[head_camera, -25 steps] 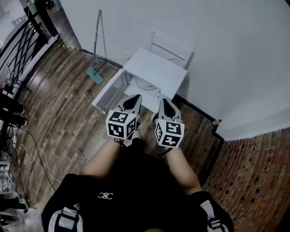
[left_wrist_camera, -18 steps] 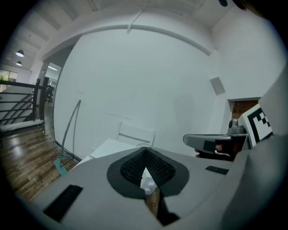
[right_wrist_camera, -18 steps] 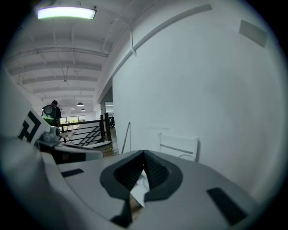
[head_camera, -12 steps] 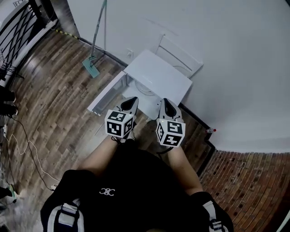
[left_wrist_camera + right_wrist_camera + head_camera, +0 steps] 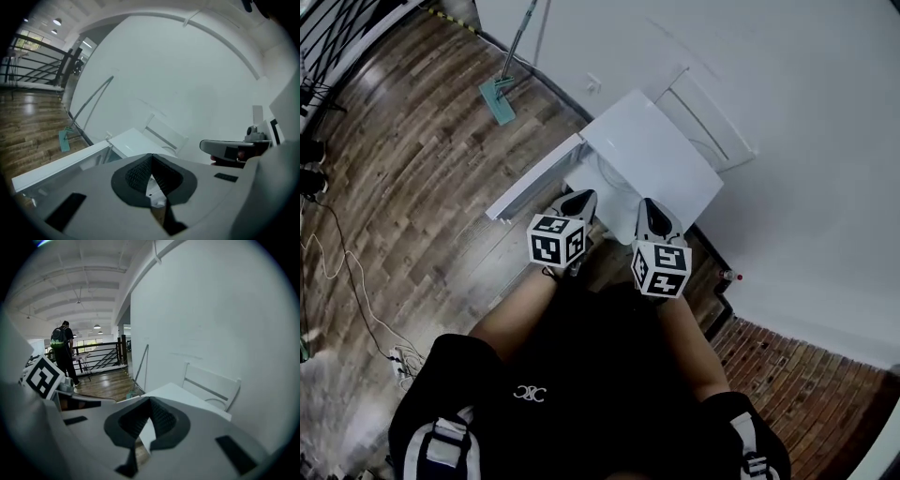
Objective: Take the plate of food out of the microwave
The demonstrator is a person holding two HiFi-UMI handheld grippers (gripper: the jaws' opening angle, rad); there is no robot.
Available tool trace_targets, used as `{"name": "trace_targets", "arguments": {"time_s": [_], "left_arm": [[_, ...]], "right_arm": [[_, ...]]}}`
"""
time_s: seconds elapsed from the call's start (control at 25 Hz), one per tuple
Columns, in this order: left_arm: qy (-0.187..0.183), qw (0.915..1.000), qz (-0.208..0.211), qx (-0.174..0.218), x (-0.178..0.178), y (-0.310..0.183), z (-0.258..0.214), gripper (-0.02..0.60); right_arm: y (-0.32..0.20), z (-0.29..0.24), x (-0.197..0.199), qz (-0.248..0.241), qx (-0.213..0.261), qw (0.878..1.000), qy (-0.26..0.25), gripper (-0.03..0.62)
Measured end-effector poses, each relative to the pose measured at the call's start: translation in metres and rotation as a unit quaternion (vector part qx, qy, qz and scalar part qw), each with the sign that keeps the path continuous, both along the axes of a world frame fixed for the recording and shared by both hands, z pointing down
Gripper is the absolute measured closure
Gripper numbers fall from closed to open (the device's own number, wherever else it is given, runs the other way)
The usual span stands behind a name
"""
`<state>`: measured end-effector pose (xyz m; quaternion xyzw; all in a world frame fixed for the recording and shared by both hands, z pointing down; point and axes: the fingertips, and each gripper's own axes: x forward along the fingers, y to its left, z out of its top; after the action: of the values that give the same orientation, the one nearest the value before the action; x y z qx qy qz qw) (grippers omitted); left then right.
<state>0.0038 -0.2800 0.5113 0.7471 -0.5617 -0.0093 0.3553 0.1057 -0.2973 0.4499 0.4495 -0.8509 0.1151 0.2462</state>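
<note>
A white microwave (image 5: 661,155) stands low on the wood floor with its door (image 5: 534,178) swung open to the left. Inside the opening I see the pale curved rim of a plate (image 5: 602,174); any food on it is hidden. My left gripper (image 5: 577,202) hovers just in front of the opening, jaws shut and empty. My right gripper (image 5: 652,214) hangs beside it, below the microwave's front right corner, also shut on nothing. In the left gripper view the jaws (image 5: 150,157) point over the door (image 5: 61,164). In the right gripper view the jaws (image 5: 150,401) point at the microwave top (image 5: 187,397).
A white chair (image 5: 712,131) leans on the wall behind the microwave. A mop (image 5: 499,98) stands at the wall to the left. A small red-capped bottle (image 5: 729,277) sits by the baseboard; cables (image 5: 356,291) lie far left. A person with a backpack (image 5: 63,352) stands near a railing.
The view has closed in on the microwave, which now sits further right. Both grippers have sunk lower toward its open front, side by side. Their jaws stay shut.
</note>
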Motion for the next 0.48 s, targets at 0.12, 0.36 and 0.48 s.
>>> {"name": "trace_targets", "arguments": {"time_s": [0.12,0.36,0.48], "left_arm": [[0.009,0.9996,-0.013,-0.022,-0.007,-0.003,0.024,0.564],[0.056,0.9941,-0.056,-0.073,-0.011,-0.016,0.088,0.489],[0.089,0.9903,-0.071,-0.080,-0.008,-0.030,0.122,0.397]], "right_arm": [[-0.008,0.013,-0.007,-0.012,-0.016,1.000,0.010,0.580],[-0.020,0.033,-0.010,-0.056,-0.035,0.997,0.036,0.580],[-0.022,0.048,-0.007,-0.080,-0.043,0.995,0.052,0.580]]}}
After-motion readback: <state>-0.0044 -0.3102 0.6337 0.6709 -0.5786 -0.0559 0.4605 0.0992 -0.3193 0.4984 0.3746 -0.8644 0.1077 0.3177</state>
